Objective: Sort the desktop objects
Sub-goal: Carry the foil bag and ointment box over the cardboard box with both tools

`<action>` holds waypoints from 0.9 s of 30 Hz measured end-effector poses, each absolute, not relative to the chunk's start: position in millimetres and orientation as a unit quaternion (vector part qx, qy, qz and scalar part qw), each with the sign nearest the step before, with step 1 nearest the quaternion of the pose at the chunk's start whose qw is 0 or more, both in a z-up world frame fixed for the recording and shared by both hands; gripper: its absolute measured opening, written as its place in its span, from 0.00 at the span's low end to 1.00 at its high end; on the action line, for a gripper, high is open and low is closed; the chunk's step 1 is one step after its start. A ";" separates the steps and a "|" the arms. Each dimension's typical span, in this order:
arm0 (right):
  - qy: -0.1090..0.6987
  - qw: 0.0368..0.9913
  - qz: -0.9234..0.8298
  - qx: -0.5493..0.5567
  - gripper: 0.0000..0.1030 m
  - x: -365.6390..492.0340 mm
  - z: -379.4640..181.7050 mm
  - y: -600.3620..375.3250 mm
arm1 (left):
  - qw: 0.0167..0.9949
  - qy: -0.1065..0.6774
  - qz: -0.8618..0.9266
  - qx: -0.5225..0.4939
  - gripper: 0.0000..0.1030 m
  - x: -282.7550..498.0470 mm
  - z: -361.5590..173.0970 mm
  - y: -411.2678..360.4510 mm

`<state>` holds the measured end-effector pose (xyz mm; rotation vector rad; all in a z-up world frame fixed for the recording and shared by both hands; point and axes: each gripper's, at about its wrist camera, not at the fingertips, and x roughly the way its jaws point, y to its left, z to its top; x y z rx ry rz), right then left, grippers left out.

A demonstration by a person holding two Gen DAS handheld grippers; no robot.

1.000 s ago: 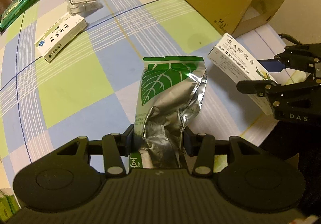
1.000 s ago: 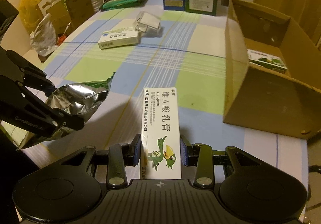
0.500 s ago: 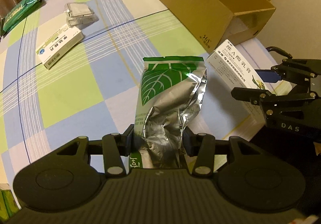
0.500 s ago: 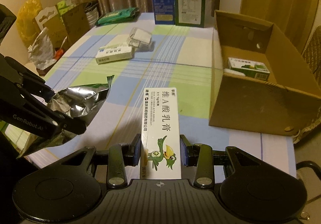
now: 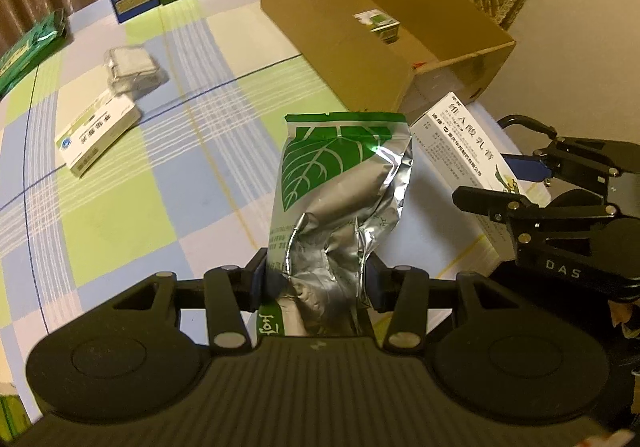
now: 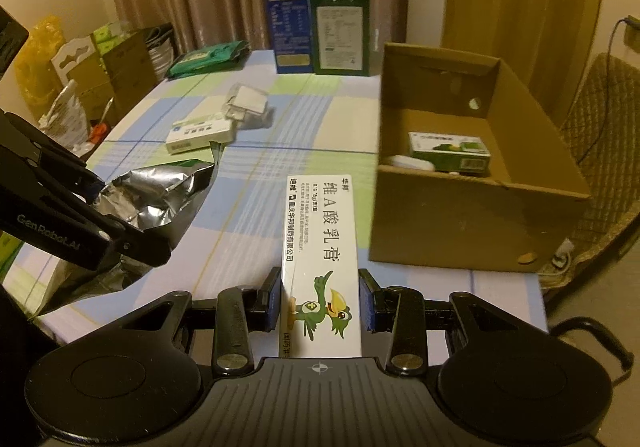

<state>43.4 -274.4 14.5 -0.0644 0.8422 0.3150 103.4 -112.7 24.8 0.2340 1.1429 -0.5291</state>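
Note:
My left gripper is shut on a crumpled silver foil pouch with a green leaf print, held above the checked tablecloth. My right gripper is shut on a long white ointment box with a green bird picture. Seen from the right wrist, the foil pouch hangs at the left in the left gripper. Seen from the left wrist, the ointment box is at the right in the right gripper. The open cardboard box lies ahead on the right, with a green and white carton inside.
A white medicine box and a clear plastic packet lie on the cloth at the left. A blue carton and a green carton stand at the far edge, beside a green pack. A quilted chair stands right of the table.
Both grippers have risen and moved towards the cardboard box with their loads. Its inside now shows in both views, and the table objects appear farther below.

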 end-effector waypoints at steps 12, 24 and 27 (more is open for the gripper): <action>0.397 0.909 0.124 -0.029 0.34 45.5 27.3 -301.5 | 0.801 0.522 -0.271 0.112 0.41 110.7 39.2 -146.3; 0.378 0.919 0.108 -0.025 0.34 52.7 48.0 -327.5 | 0.799 0.513 -0.294 0.114 0.41 123.9 57.4 -183.5; 0.374 0.921 0.103 -0.026 0.34 54.7 52.8 -335.3 | 0.798 0.511 -0.299 0.113 0.41 127.2 61.1 -192.4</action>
